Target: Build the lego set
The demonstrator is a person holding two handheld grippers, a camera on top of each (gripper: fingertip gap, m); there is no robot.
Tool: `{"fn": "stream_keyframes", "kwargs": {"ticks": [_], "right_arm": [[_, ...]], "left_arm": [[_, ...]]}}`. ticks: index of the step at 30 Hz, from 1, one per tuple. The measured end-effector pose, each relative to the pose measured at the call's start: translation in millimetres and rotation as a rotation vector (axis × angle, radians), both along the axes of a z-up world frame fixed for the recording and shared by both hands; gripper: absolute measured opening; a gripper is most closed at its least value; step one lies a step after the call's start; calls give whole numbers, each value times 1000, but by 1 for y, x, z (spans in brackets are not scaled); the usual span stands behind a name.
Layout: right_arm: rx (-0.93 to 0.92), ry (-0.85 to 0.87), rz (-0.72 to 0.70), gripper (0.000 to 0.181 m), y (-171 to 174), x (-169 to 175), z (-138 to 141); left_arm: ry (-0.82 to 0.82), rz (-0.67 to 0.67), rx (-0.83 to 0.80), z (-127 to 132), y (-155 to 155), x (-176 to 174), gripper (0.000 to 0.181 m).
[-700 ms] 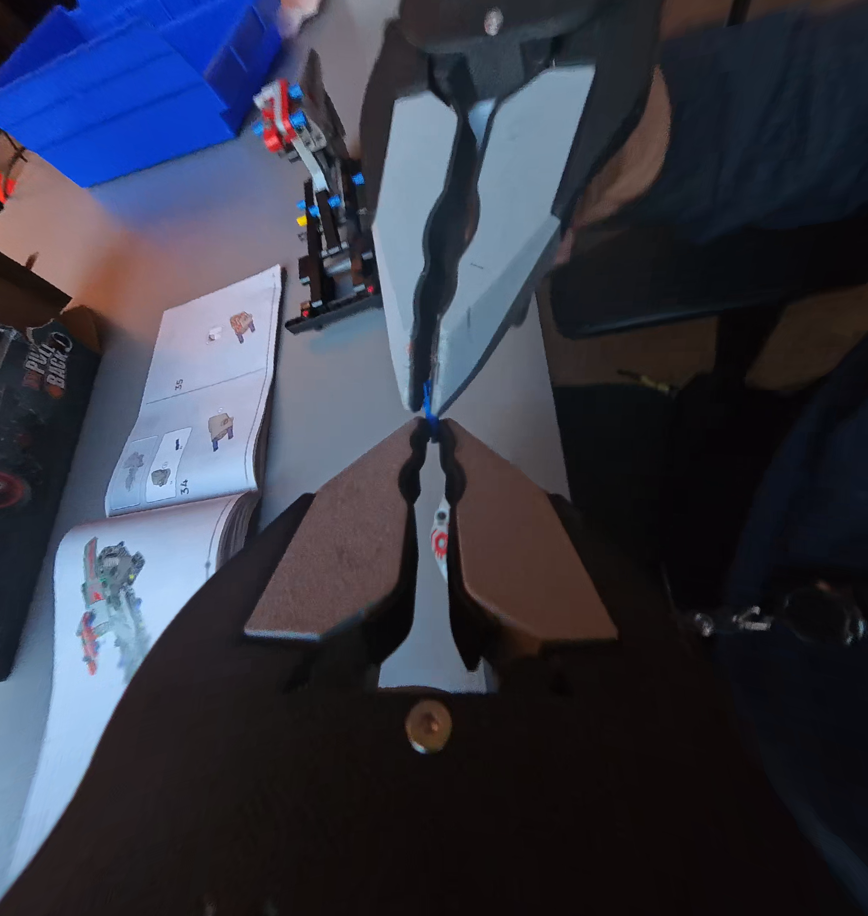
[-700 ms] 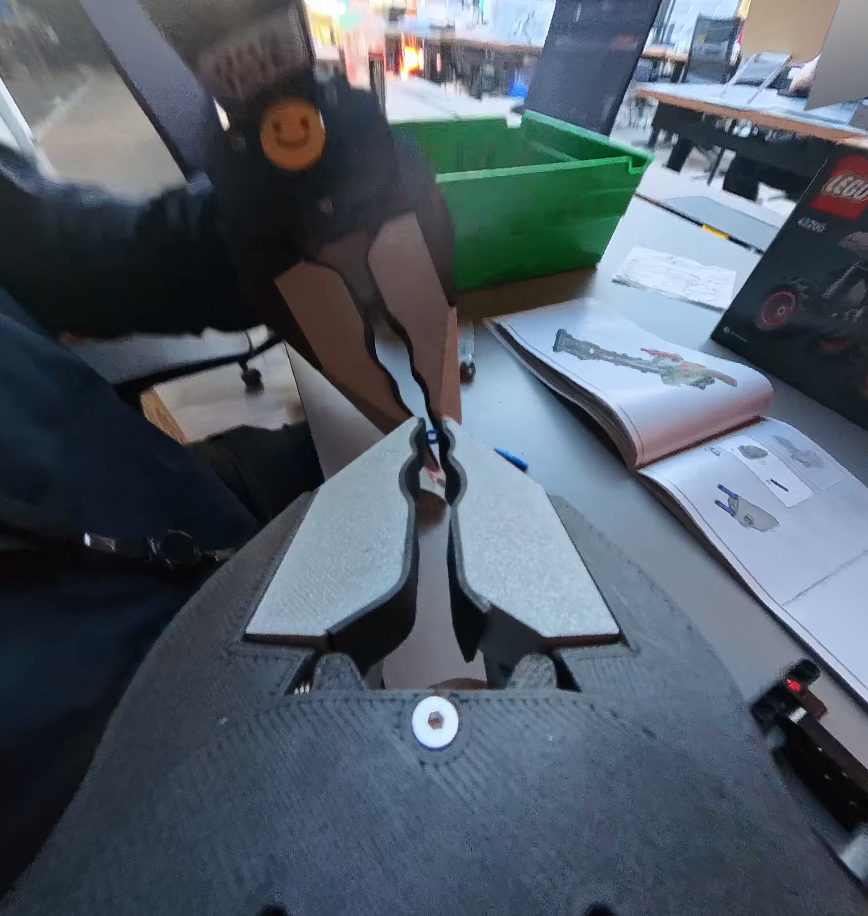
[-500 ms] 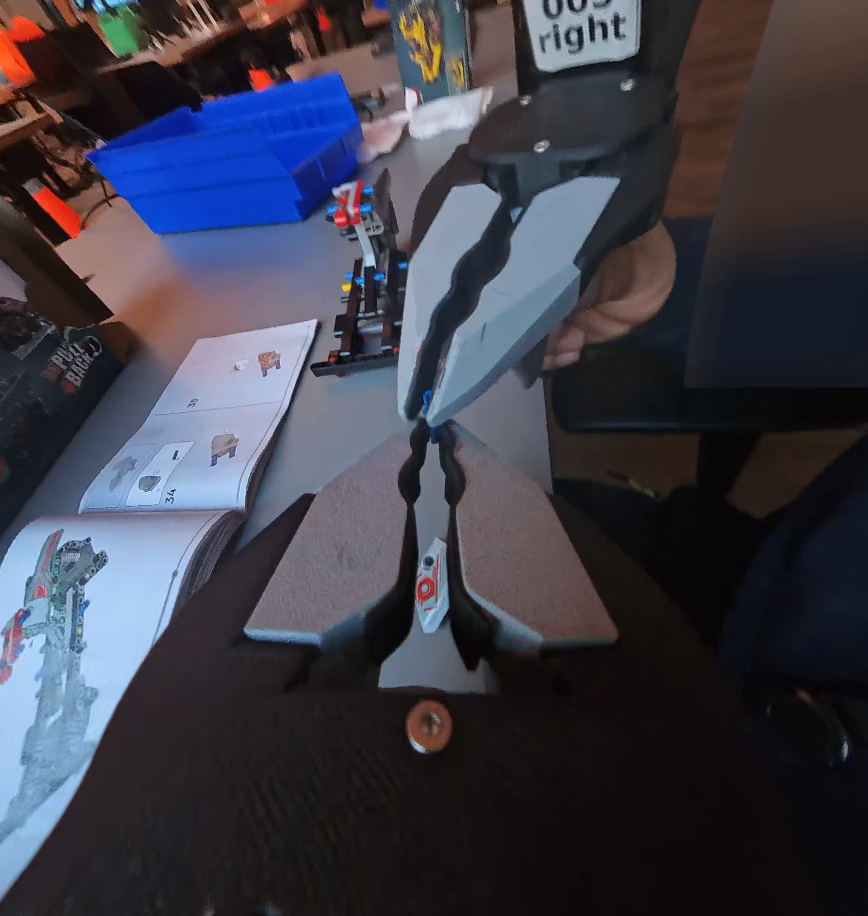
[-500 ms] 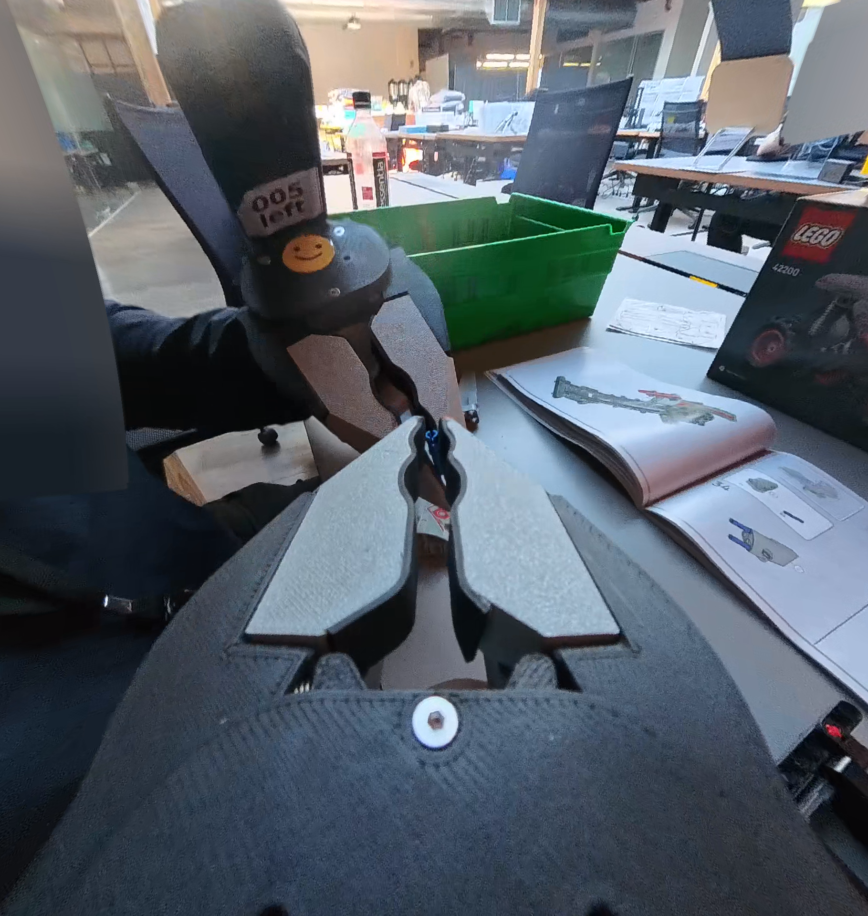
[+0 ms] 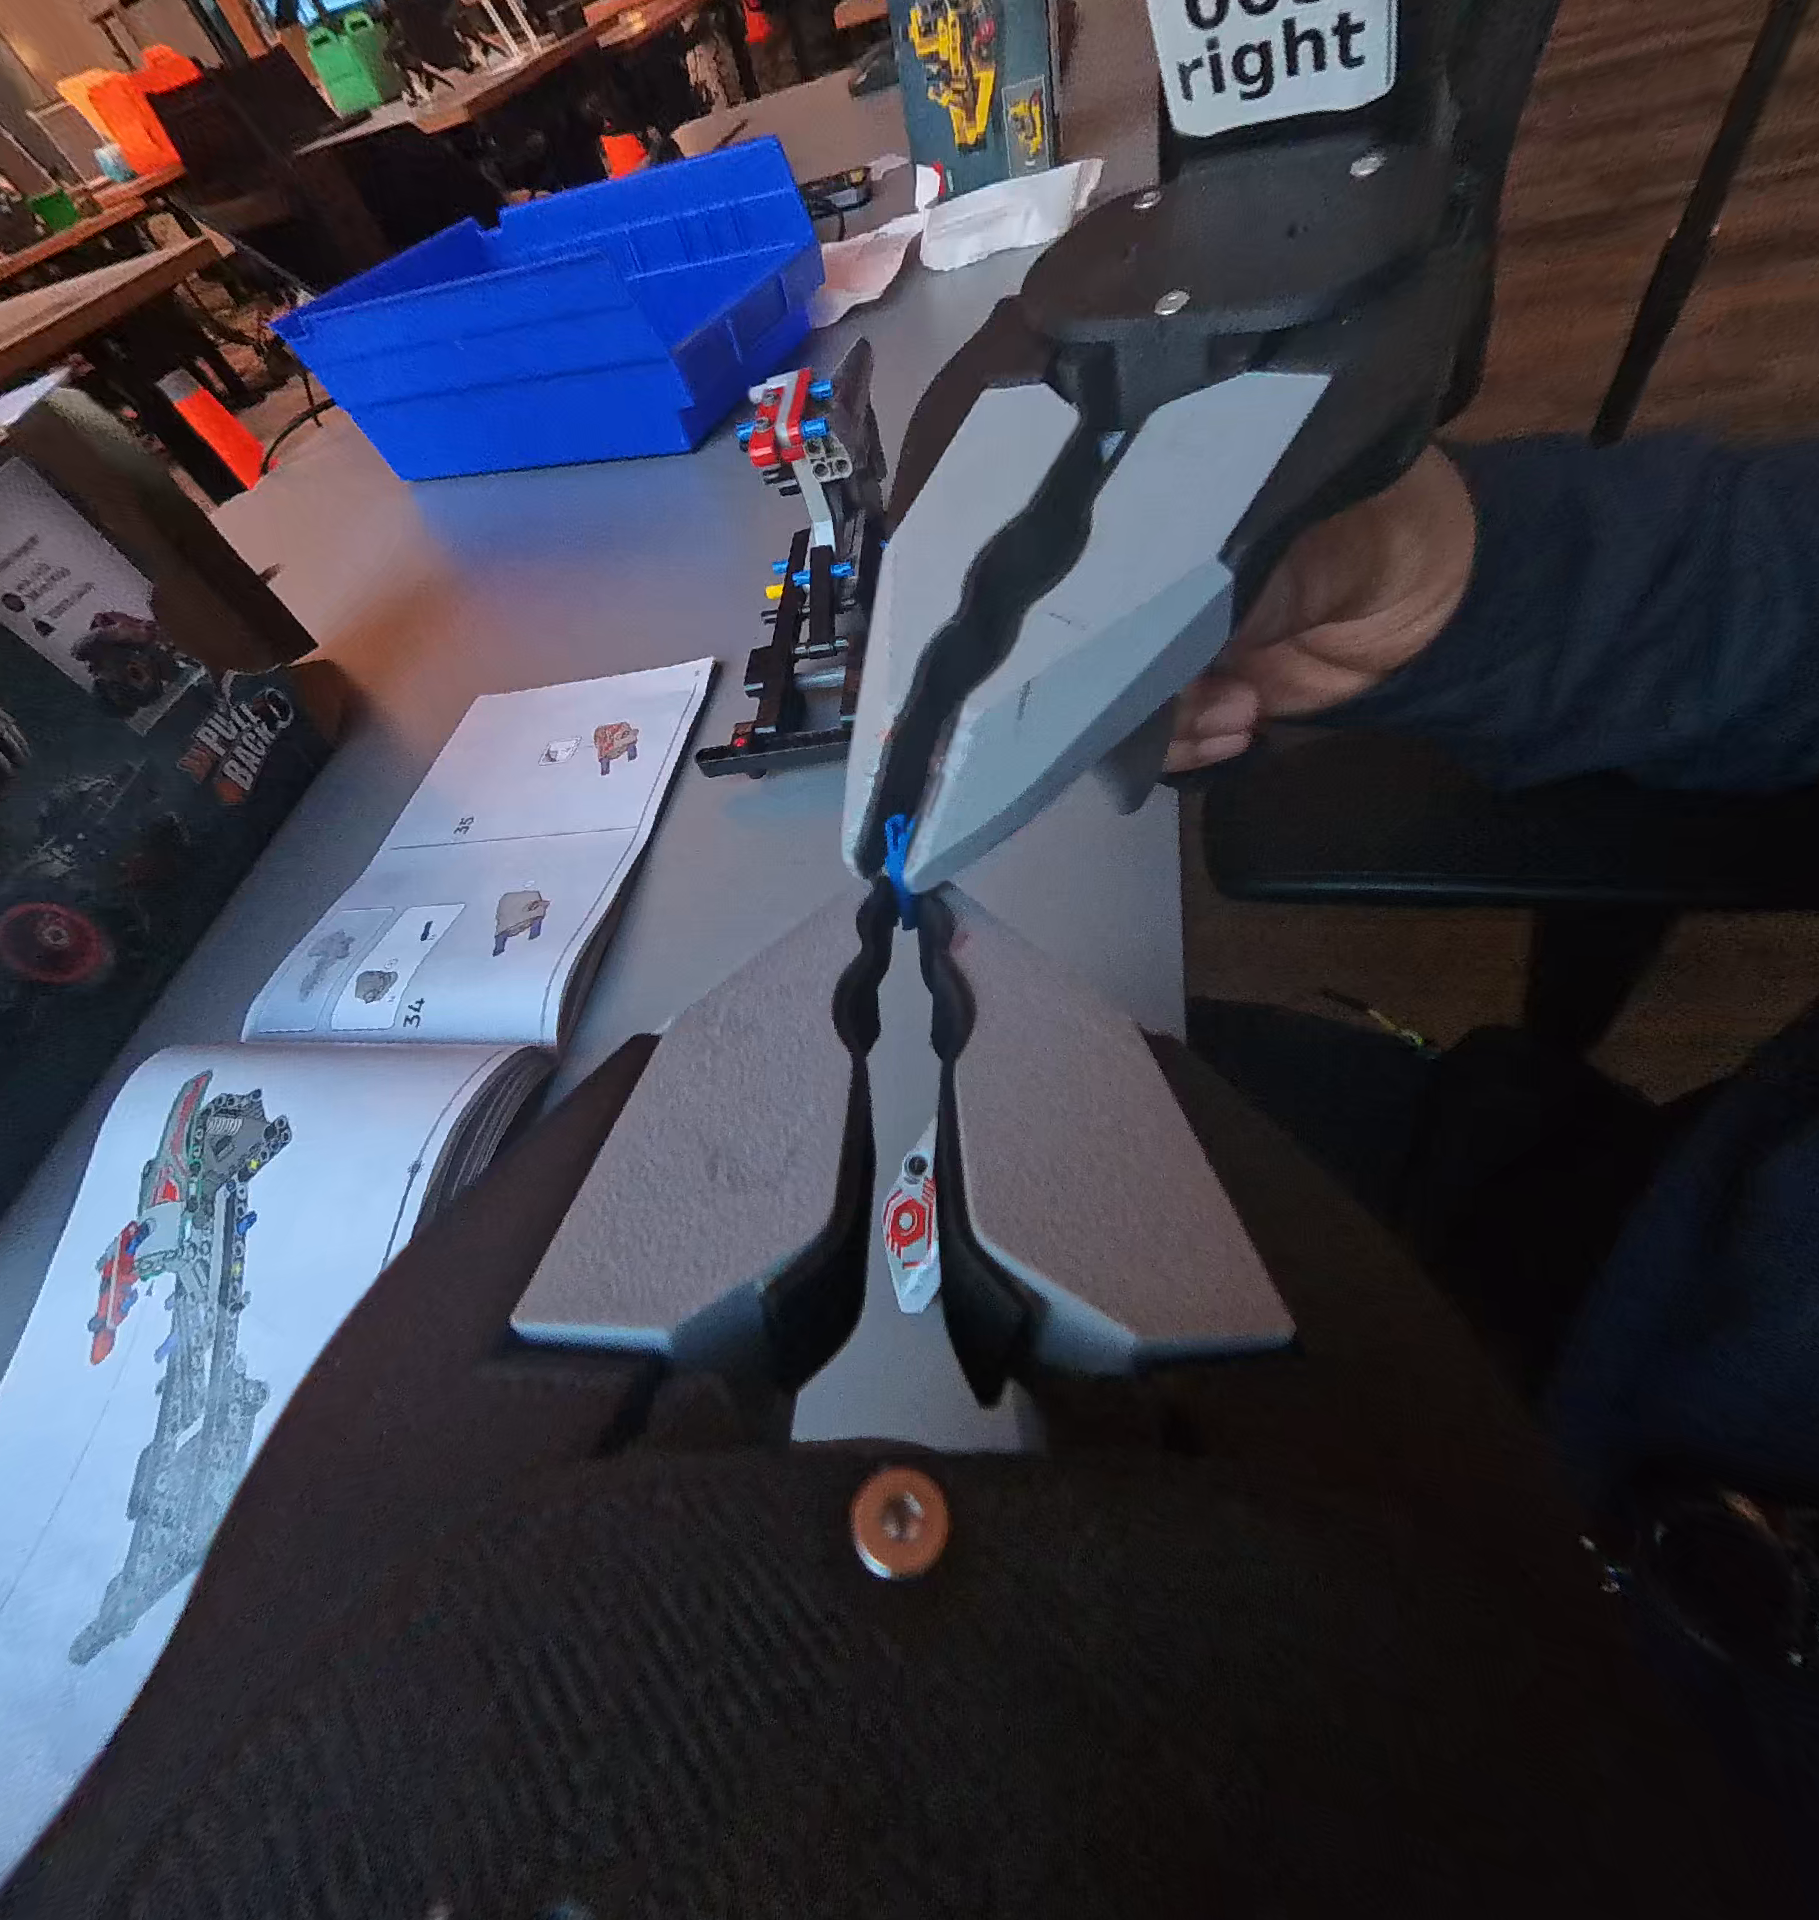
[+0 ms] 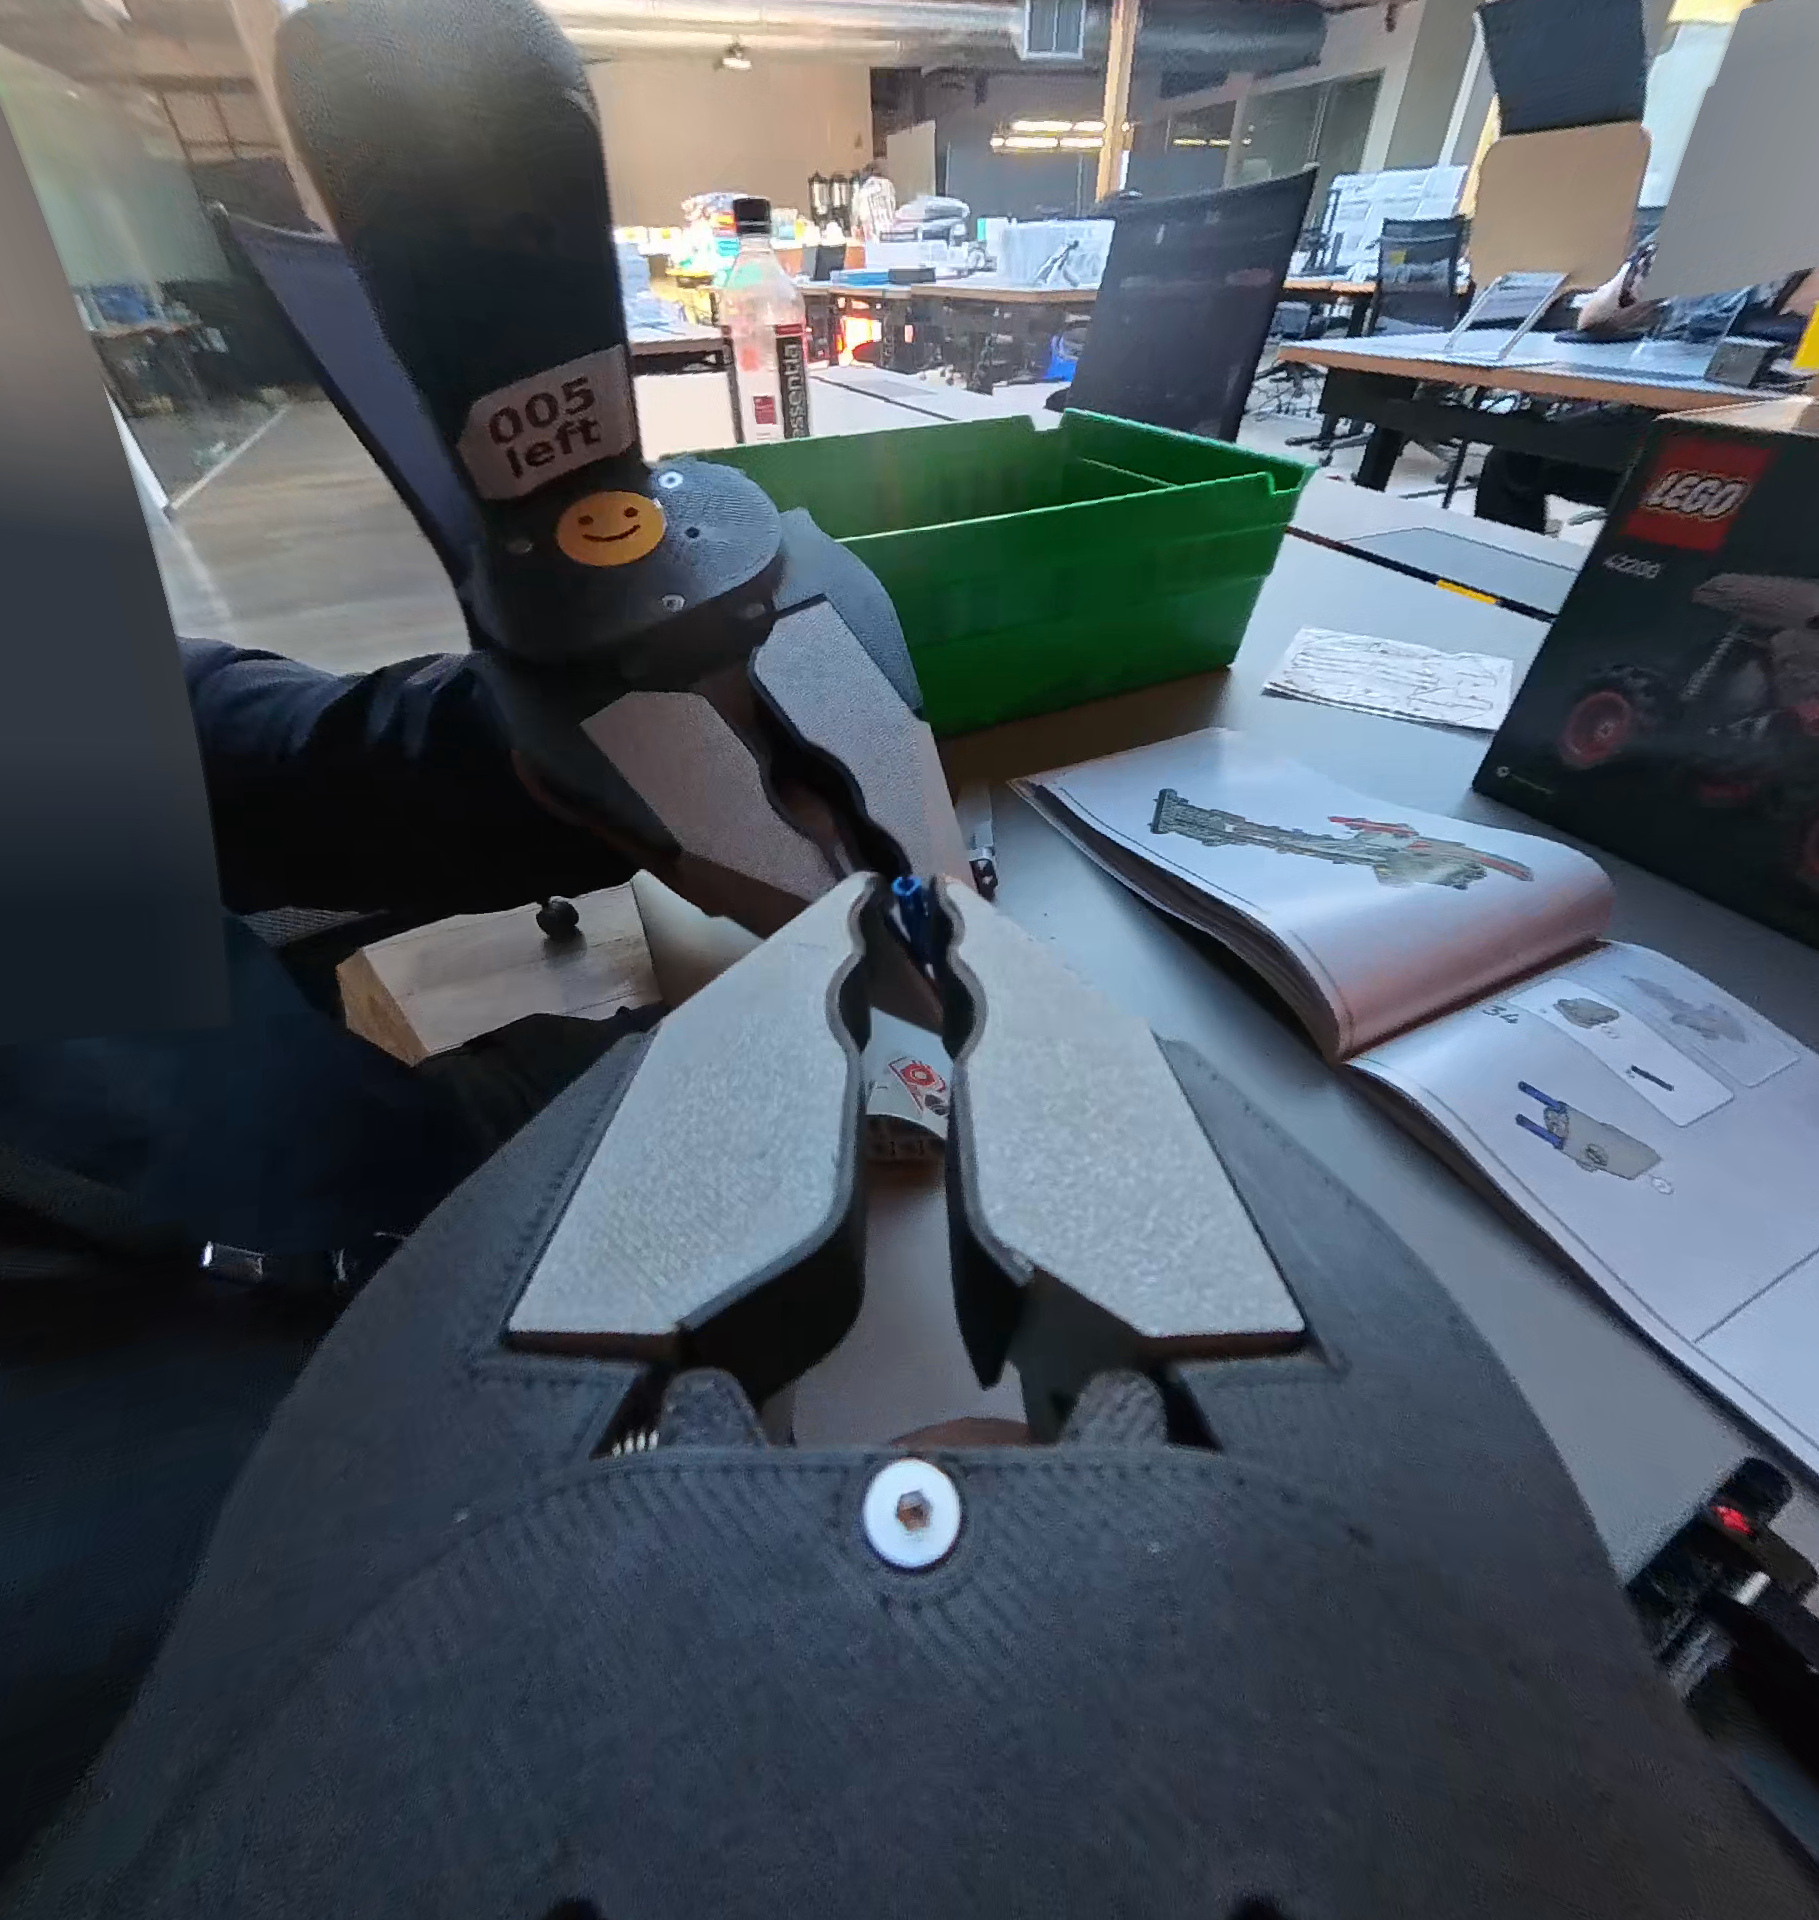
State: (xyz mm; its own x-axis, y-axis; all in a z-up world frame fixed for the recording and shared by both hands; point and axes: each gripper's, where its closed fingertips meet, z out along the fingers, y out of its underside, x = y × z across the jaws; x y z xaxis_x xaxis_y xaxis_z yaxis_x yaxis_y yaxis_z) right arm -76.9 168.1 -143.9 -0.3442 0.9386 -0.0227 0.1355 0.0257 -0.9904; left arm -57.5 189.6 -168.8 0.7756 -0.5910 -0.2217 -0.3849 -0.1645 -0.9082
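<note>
My left gripper (image 5: pixel 900 906) and my right gripper (image 6: pixel 910 896) meet tip to tip over the near table edge. A small blue pin (image 5: pixel 896 857) sits between both pairs of tips, and each gripper looks shut on an end of it. The pin also shows in the right wrist view (image 6: pixel 912 914). In the left wrist view the right gripper (image 5: pixel 884 847) comes down from above, held by a hand. In the right wrist view the left gripper (image 6: pixel 874 868) stands just ahead. A white printed piece with a red mark (image 5: pixel 910 1226) lies on the table under the fingers, and also shows in the right wrist view (image 6: pixel 913 1086).
A partly built black chassis (image 5: pixel 811 623) with red and blue parts lies beyond the grippers. An open instruction booklet (image 5: pixel 500 862) (image 6: pixel 1352 894) lies beside it. There is a blue bin (image 5: pixel 572 343), a green bin (image 6: pixel 1040 561), a set box (image 6: pixel 1715 675) and the table edge (image 5: pixel 1180 935). Only a small space, under 4 cm, lies between the two pairs of fingers.
Both grippers have tilted up and levelled out, so more of the room shows. They stay tip to tip on the blue pin.
</note>
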Motion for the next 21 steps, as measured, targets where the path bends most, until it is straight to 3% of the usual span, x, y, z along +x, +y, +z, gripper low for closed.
{"fn": "stream_keyframes", "kwargs": {"ticks": [6,10,13,21], "right_arm": [[26,12,-30,1,4,4,5],[-249,50,36,0,14,13,25],[-366,13,78,0,18,14,21],[-313,3,109,0,-1,10,19]], "left_arm": [[-31,-7,-66,-7,-4,-2,8],[-34,9,-33,1,-10,-6,12],[-52,4,-12,10,-13,0,13],[-272,-70,-134,12,-11,14,1]]}}
